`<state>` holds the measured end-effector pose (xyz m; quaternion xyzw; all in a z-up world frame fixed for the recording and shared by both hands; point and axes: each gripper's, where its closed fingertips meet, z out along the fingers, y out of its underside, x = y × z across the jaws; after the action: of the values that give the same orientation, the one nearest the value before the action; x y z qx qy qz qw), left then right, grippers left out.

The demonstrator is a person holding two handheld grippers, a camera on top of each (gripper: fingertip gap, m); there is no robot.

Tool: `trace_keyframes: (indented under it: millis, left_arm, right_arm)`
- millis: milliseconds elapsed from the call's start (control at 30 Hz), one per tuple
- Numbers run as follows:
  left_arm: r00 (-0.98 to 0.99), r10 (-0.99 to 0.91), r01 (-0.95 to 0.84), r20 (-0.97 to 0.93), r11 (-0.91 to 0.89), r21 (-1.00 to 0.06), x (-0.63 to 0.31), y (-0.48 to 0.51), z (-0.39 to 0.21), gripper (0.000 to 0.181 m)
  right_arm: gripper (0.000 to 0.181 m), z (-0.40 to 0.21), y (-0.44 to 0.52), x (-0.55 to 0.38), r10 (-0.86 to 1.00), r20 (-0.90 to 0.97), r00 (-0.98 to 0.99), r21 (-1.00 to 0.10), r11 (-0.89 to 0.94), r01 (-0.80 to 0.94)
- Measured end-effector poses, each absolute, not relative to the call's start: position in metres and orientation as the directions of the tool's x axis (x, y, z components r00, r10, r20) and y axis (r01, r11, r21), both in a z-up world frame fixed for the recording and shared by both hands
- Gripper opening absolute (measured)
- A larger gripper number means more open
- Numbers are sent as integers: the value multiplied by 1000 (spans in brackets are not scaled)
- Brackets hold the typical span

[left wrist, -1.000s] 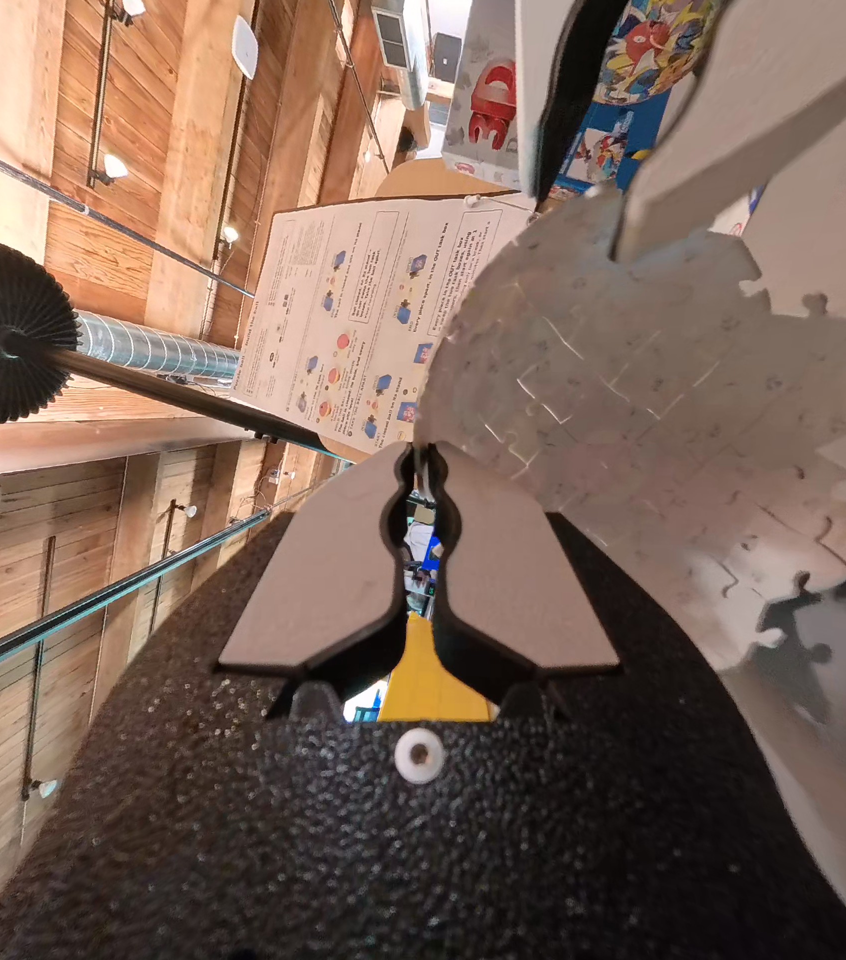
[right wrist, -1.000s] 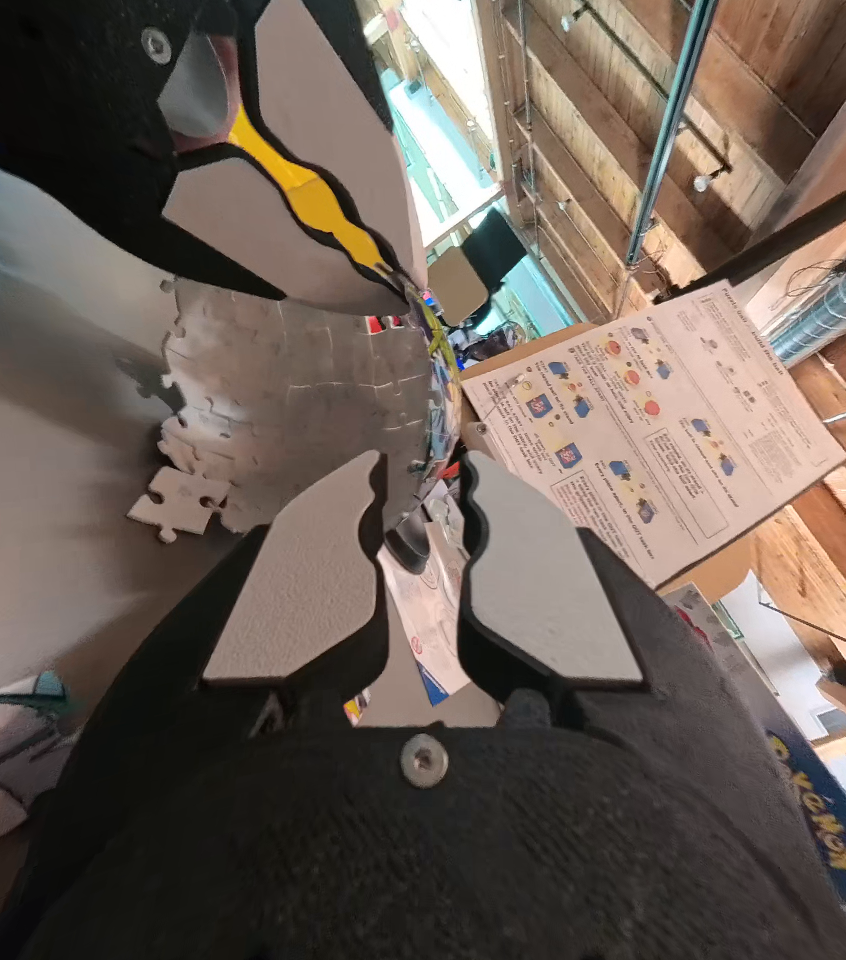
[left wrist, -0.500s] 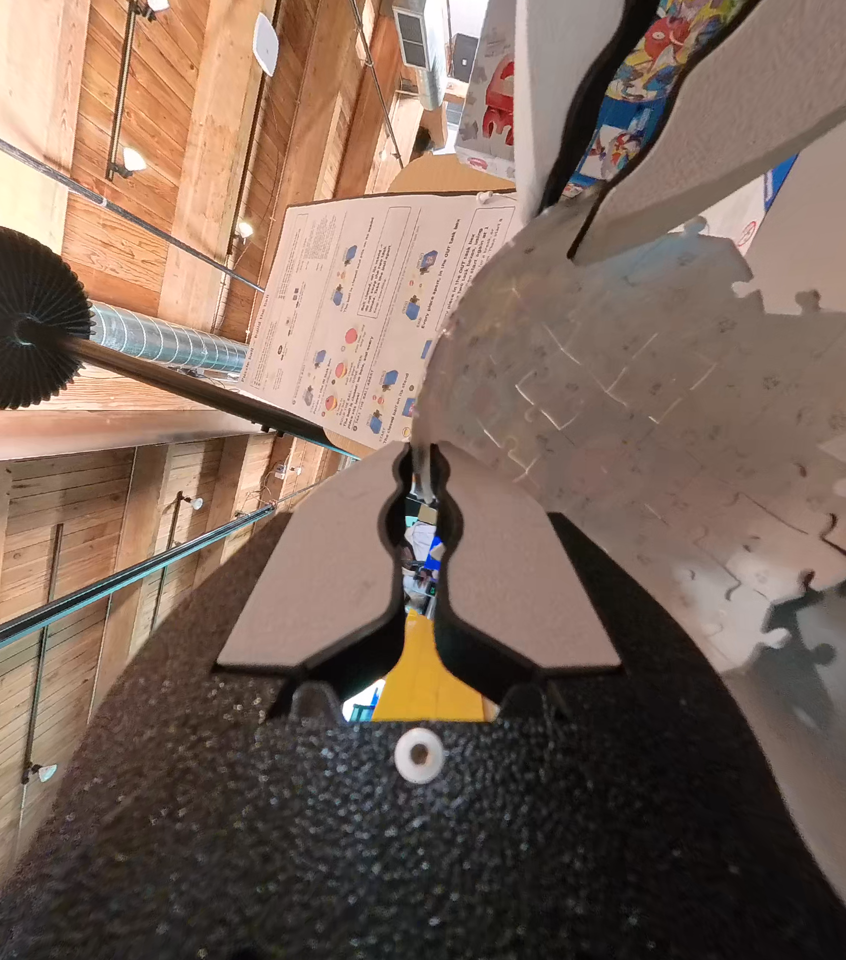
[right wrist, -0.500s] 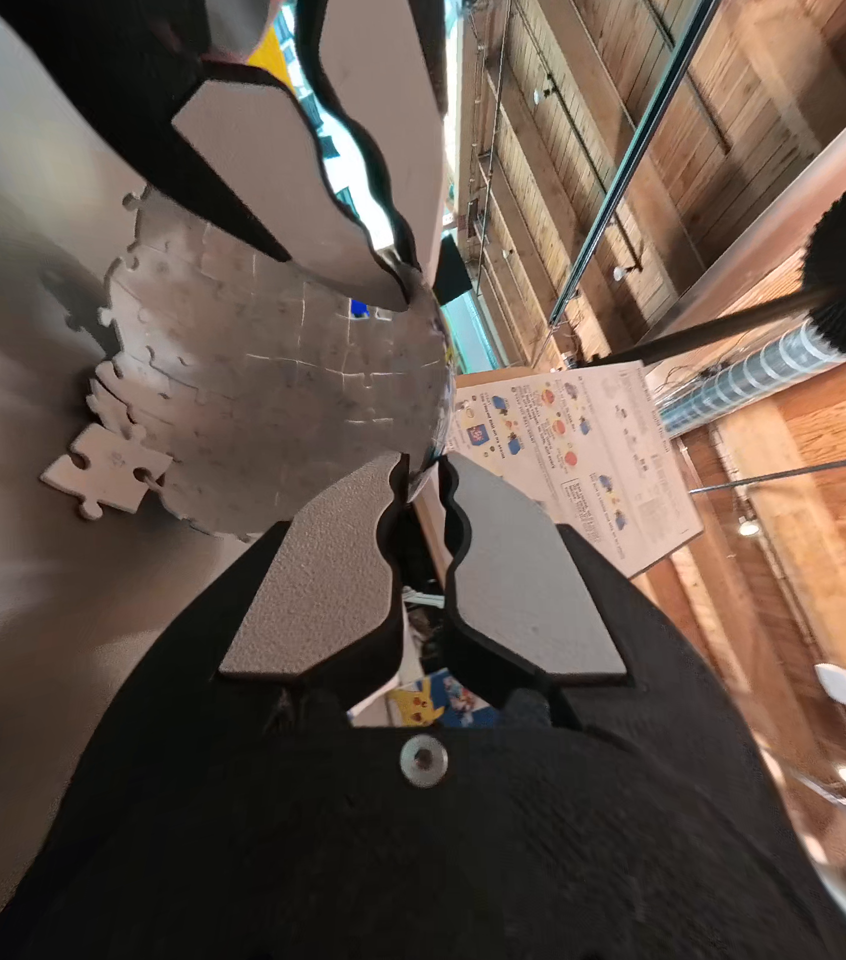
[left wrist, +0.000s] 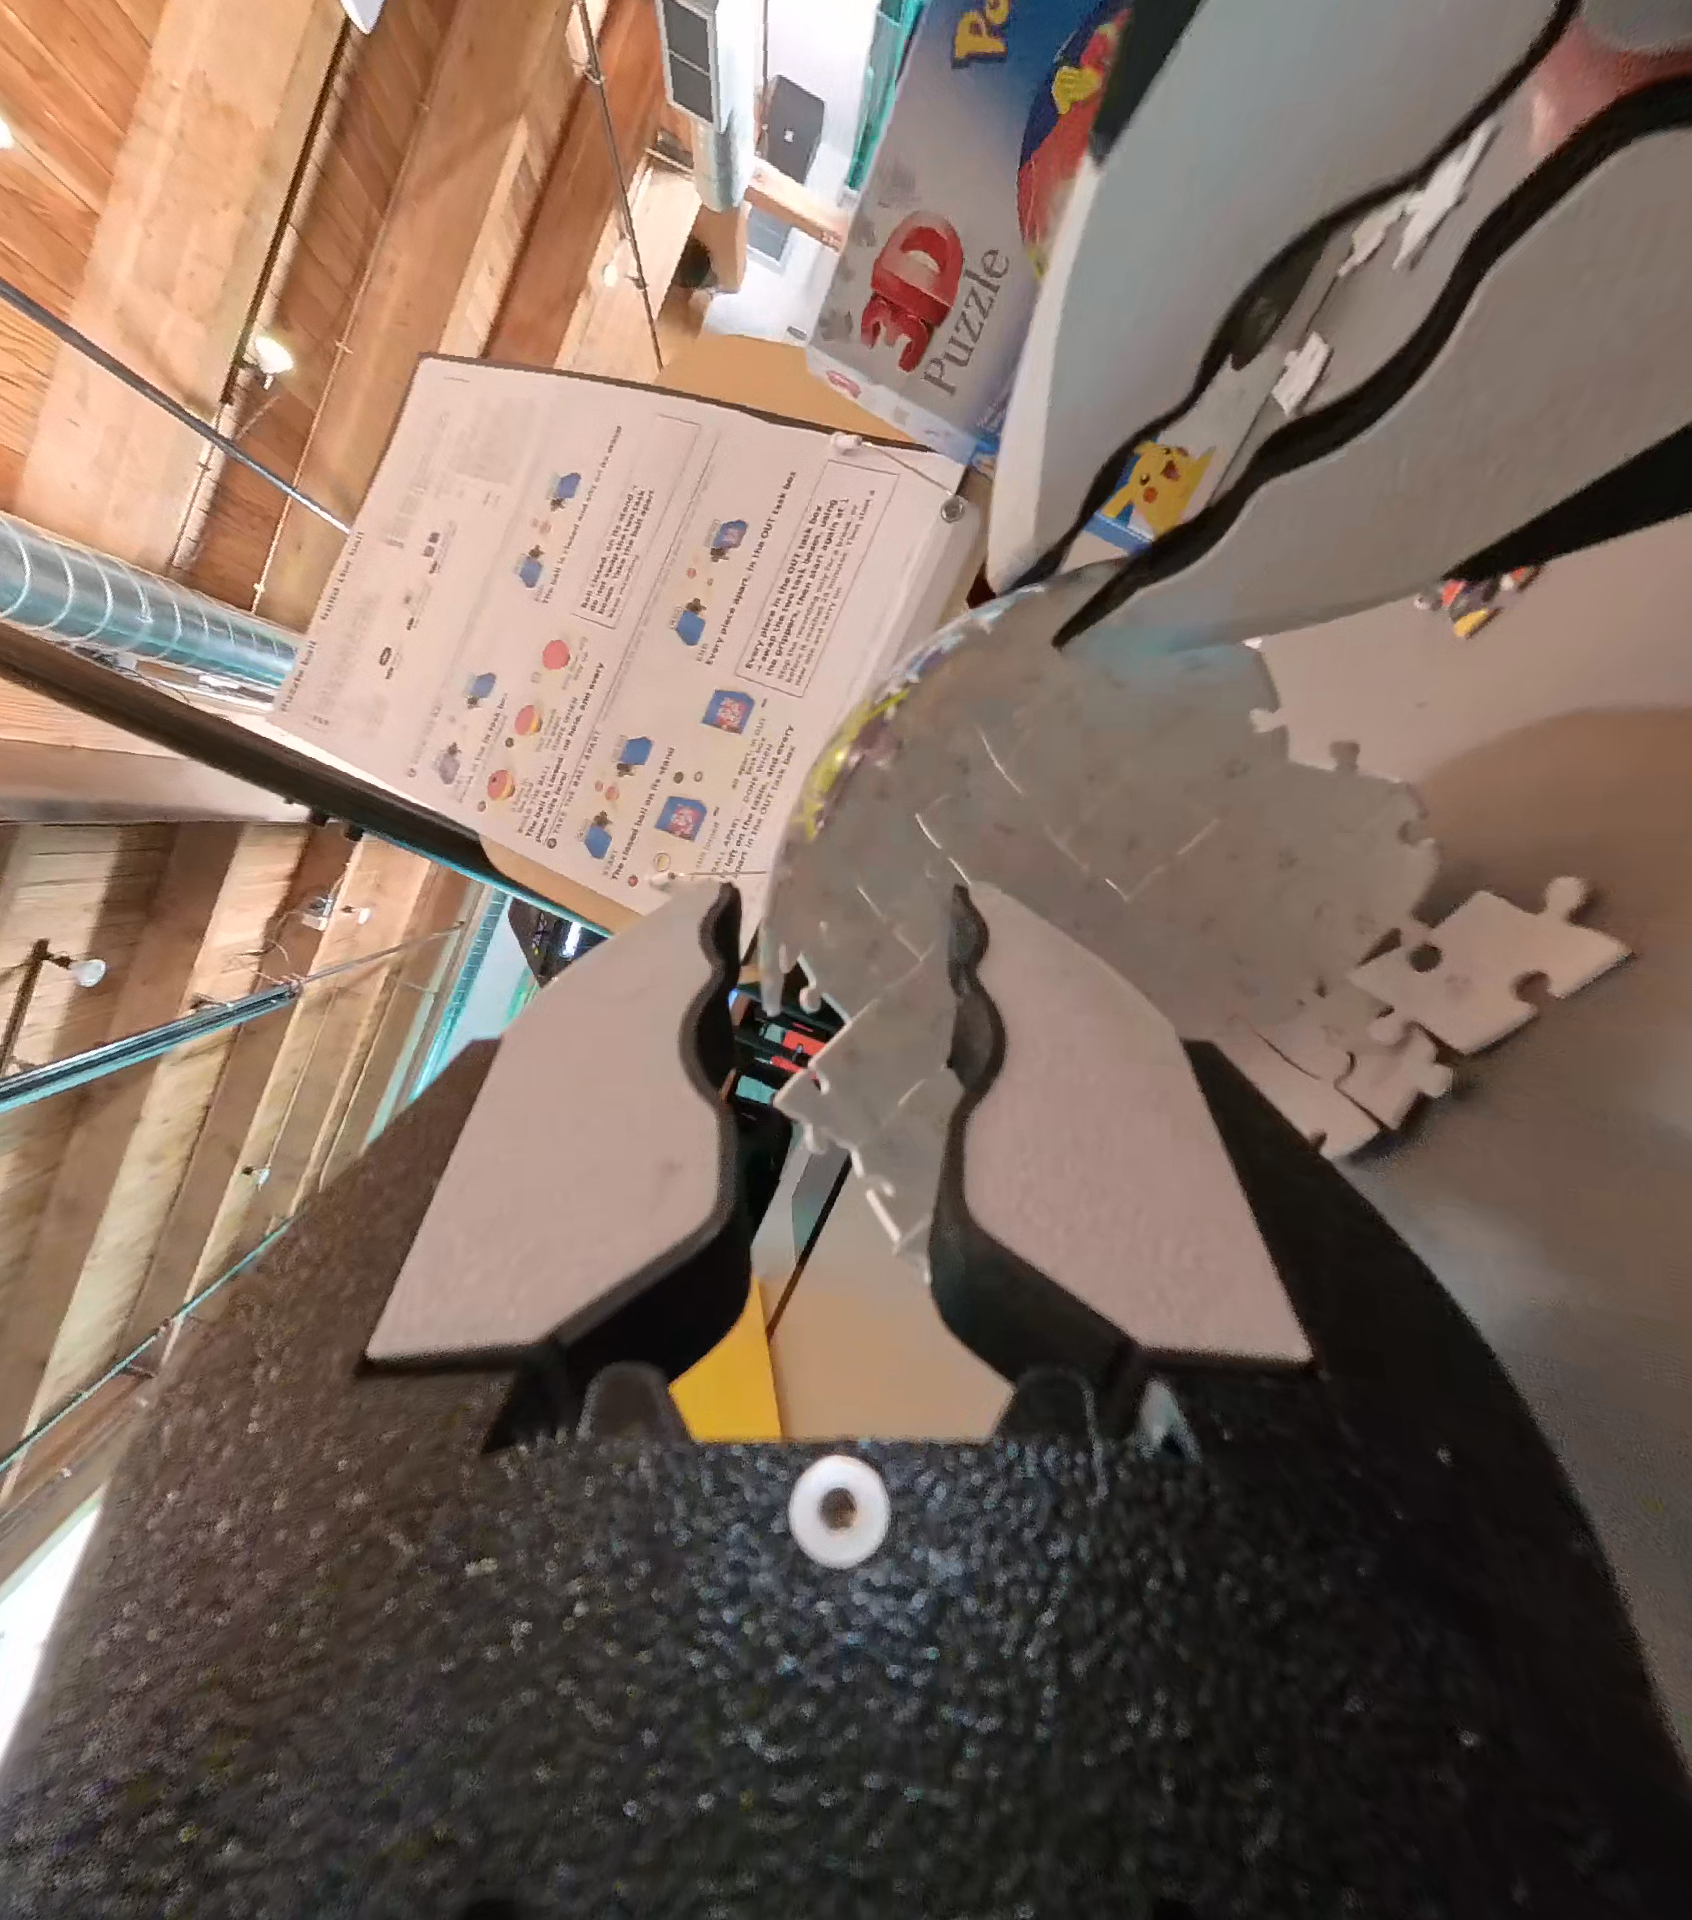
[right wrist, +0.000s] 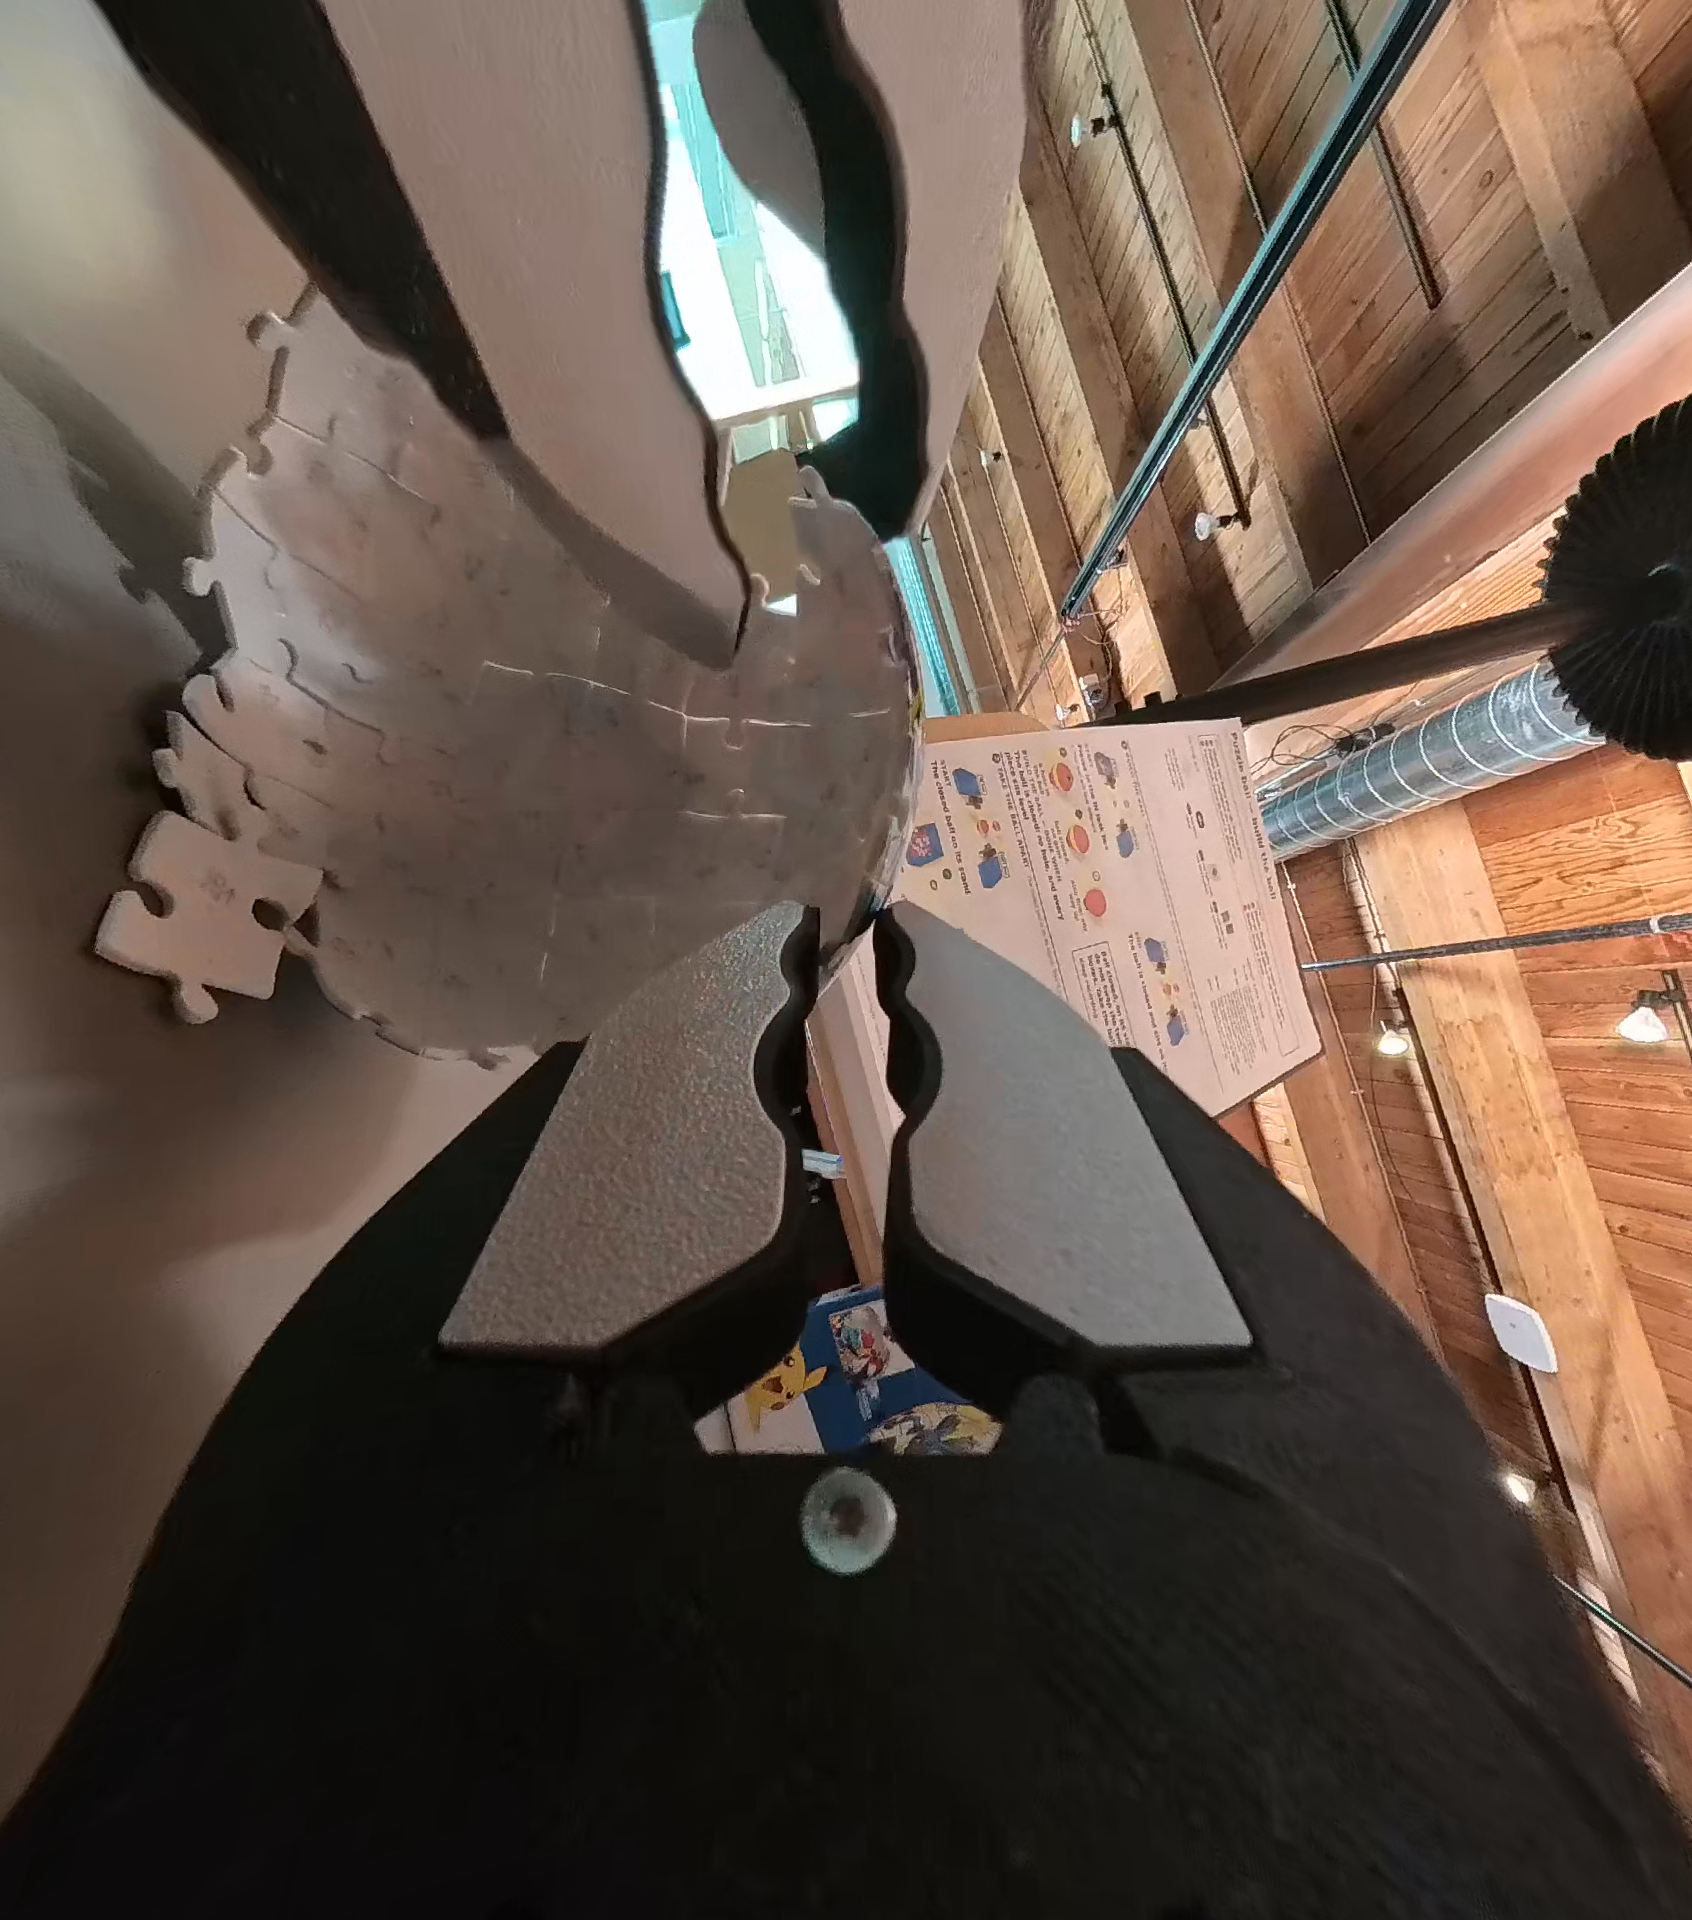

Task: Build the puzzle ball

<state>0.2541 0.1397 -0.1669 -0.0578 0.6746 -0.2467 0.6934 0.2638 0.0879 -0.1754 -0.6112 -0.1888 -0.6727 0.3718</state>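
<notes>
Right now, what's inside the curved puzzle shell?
The puzzle shell shows only its bare grey inner faces; nothing sits inside. The left gripper covers part of it; its printed outer side is mostly hidden.

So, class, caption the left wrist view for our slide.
Left gripper open around the rim of the half-built puzzle ball; right gripper grips its far edge.

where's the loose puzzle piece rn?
Right wrist view, left side: the loose piece lies on the grey table, touching the shell's lower-left edge.
</notes>
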Motion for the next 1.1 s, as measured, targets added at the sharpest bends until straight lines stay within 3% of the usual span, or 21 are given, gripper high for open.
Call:
trace_keyframes:
  millis: [167, 267, 367, 500, 733, 867, 1100]
  left_arm:
    - [-78, -510, 236, -857, 826, -513, 235, 144, -164, 28]
    - [-221, -536, 203, -814, 791, -576, 222, 136, -180, 18]
    - [-446, -522, 47, -727, 798, -601, 216, 127, -220, 7]
    - [-465, -587, -89, -662, 775, -625, 229, 123, -231, 0]
    - [-481, -600, -262, -639, 794, -549, 259, 132, -259, 0]
    - [-521, -536, -251, -664, 840, -482, 263, 126, -267, 0]
    - [-529, -551, -302, -645, 833, -464, 270, 125, -271, 0]
  right_arm:
    - [10, -176, 88, 262, -269, 963, 23, -200, -654, 730]
    - [10, -176, 87, 264, -272, 962, 31, -209, -657, 724]
    - [10, -176, 86, 264, -271, 962, 35, -212, -657, 724]
    - [10, -176, 87, 262, -279, 959, 48, -225, -646, 729]
    - [11, -177, 88, 261, -293, 953, 80, -255, -629, 735]
    - [11, -177, 86, 264, -312, 943, 115, -294, -622, 725]
    - [11, -177, 87, 264, -331, 930, 162, -340, -602, 723]
